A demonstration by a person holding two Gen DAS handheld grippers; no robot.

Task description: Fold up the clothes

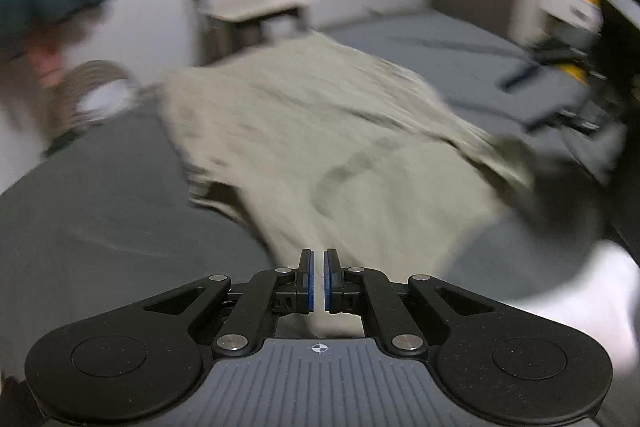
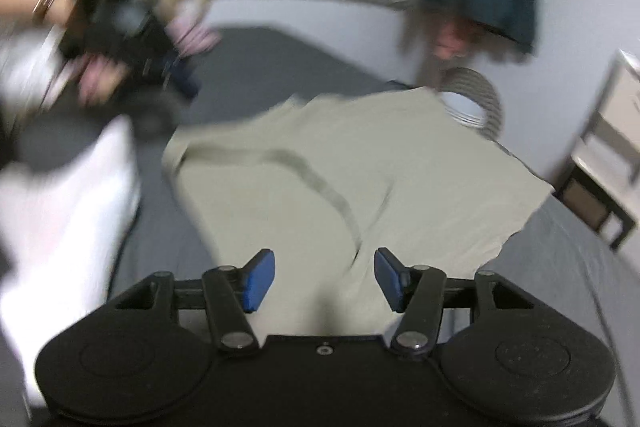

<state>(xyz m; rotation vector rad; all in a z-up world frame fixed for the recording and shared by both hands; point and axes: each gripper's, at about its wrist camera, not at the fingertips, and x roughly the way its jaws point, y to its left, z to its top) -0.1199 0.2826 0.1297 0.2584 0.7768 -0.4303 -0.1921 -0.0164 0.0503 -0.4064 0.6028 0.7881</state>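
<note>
Left gripper [image 1: 319,279]: blue-padded fingers drawn nearly together, a thin gap between them; whether cloth is pinched there cannot be told. Right gripper [image 2: 324,277]: fingers spread wide, gripping nothing, poised over the near edge of the pale beige cloth garment [image 2: 340,179]. The garment lies spread on the dark grey bed sheet [image 1: 100,227], bare sheet along both sides. A white pillow [image 2: 72,211] lies beside one edge. Both views are blurred.
</note>
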